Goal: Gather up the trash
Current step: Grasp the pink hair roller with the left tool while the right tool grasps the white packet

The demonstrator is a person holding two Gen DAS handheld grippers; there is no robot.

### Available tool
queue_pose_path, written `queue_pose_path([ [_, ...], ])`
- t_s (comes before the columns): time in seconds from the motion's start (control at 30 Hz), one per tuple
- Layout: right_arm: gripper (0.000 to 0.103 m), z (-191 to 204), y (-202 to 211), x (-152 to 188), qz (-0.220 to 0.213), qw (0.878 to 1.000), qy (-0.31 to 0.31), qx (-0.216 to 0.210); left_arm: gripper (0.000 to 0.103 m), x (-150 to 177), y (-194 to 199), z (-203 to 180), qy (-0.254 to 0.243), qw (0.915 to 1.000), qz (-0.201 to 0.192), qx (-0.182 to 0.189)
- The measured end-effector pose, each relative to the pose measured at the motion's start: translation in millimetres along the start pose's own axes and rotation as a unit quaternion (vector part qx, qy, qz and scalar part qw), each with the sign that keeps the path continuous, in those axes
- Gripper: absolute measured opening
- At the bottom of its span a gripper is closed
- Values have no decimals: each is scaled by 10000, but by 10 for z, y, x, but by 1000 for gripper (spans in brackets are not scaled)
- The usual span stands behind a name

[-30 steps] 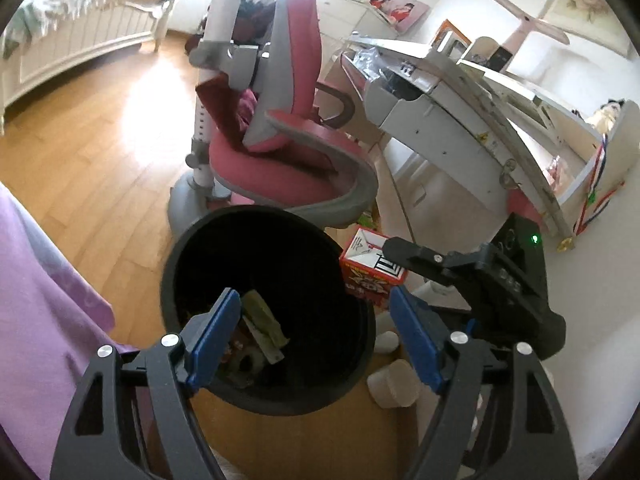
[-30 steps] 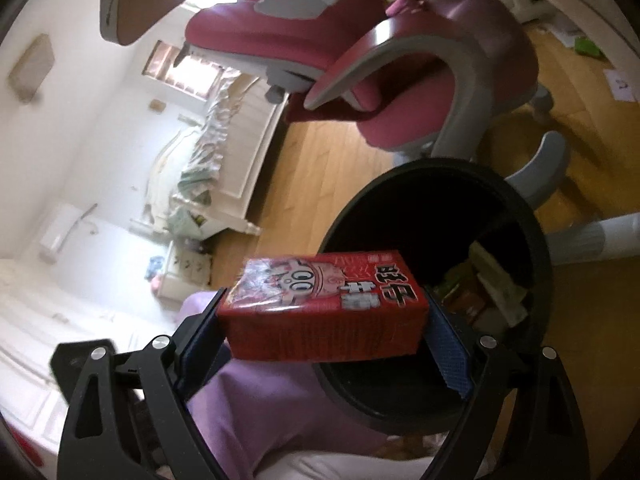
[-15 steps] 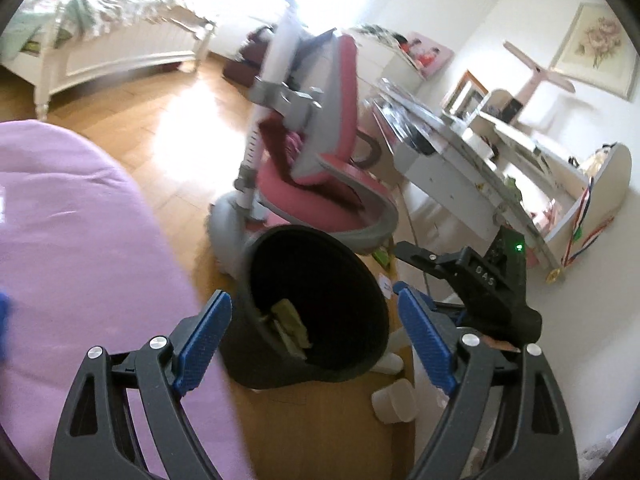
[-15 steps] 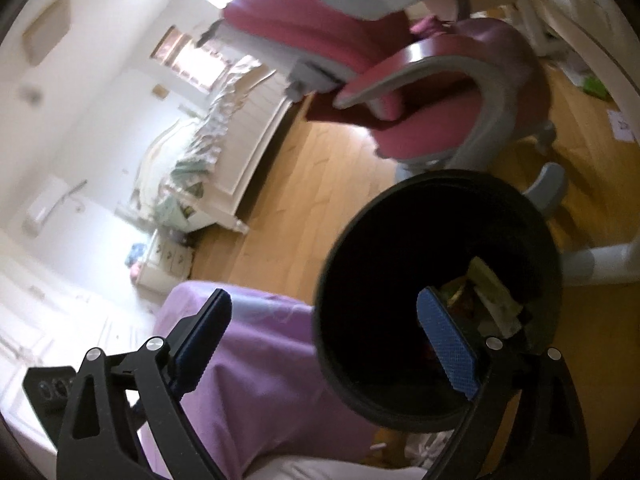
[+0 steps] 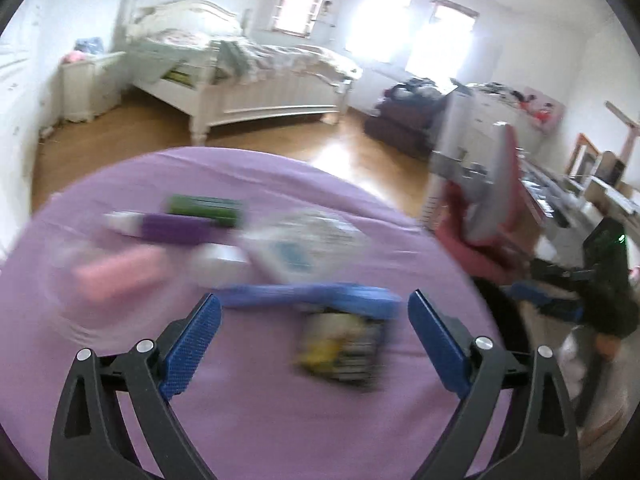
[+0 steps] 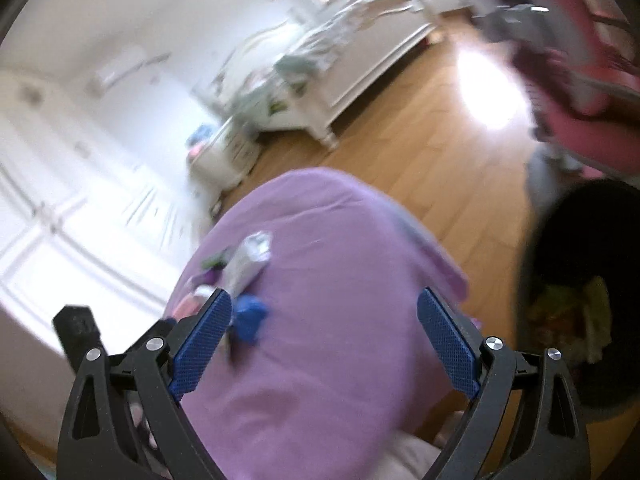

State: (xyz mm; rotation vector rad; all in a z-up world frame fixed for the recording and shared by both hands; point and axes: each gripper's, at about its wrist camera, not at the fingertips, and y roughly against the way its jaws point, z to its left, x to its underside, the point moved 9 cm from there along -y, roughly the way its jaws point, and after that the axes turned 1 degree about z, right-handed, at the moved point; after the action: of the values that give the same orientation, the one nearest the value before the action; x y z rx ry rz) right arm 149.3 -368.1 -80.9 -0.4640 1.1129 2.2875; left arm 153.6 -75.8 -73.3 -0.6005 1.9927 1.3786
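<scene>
Blurred trash lies on a purple cloth-covered surface [image 5: 280, 420]: a yellow and dark packet [image 5: 340, 350], a crumpled blue piece [image 5: 320, 298], a clear wrapper [image 5: 300, 240], a purple tube [image 5: 168, 228], a green box [image 5: 204, 208] and a pink item [image 5: 120, 276]. My left gripper [image 5: 314, 344] hovers over the packet with jaws opening and nothing between them. My right gripper [image 6: 324, 340] is open and empty above the purple cloth [image 6: 320, 360], with the blue piece [image 6: 250, 316] by its left finger. The black bin [image 6: 580, 320] holds trash at the right edge.
A pink and grey chair [image 5: 488, 208] stands right of the purple surface, with a white desk [image 5: 560, 192] behind it. A white bed [image 5: 248, 80] and nightstand [image 5: 88, 84] sit at the far wall across wooden floor [image 6: 440, 120]. The other gripper [image 5: 592, 280] shows at the right.
Both grippers swung away from the black bin to the purple surface. The right gripper let go of the red carton, which is gone from view. The left jaws widened.
</scene>
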Motion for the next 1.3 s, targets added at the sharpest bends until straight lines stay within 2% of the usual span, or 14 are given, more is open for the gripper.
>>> queue_pose_path([
  [0.17, 92, 651, -618, -50, 506, 9952, 842, -44, 93, -68, -92, 758, -584, 9944, 472, -741],
  [0.33, 90, 1033, -1342, -80, 937, 9870, 1299, 112, 93, -84, -245, 1085, -987, 9889, 680, -880],
  [0.47, 85, 1026, -1811, -117, 1247, 9819, 1355, 436, 93, -41, -353, 1123, -1243, 9861, 771, -786],
  [0.53, 75, 990, -1993, -111, 1428, 9805, 1253, 495, 87, -43, -390, 1115, -1269, 9857, 821, -744],
  [0.57, 72, 990, -2026, -116, 1402, 9803, 1290, 515, 80, -55, -408, 1116, -1223, 9864, 799, -749],
  [0.63, 55, 1031, -2061, -117, 1436, 9776, 1445, 528, 65, -19, -436, 1143, -1096, 9874, 882, -719],
  [0.77, 40, 1076, -2023, -125, 1359, 9768, 1589, 464, 51, 37, -467, 1159, -1026, 9861, 951, -901],
  [0.8, 35, 1088, -1977, -122, 1297, 9773, 1616, 437, 42, 53, -454, 1160, -1034, 9855, 959, -939],
  [0.83, 31, 1119, -1912, -130, 1202, 9790, 1611, 345, 38, 67, -431, 1158, -1002, 9857, 961, -956],
  [0.87, 29, 1147, -1869, -136, 1138, 9801, 1603, 279, 28, 84, -390, 1143, -906, 9874, 953, -880],
  [0.93, 25, 1200, -1683, -150, 914, 9830, 1587, 124, 29, 107, -298, 1088, -731, 9911, 869, -699],
  [1.13, 23, 1198, -963, -251, 59, 9905, 1366, -147, 28, 123, 132, 678, -670, 9957, 396, -502],
  [1.3, 23, 959, -276, -273, -483, 9937, 906, -456, 29, 44, 459, -37, -804, 9965, -2, -237],
])
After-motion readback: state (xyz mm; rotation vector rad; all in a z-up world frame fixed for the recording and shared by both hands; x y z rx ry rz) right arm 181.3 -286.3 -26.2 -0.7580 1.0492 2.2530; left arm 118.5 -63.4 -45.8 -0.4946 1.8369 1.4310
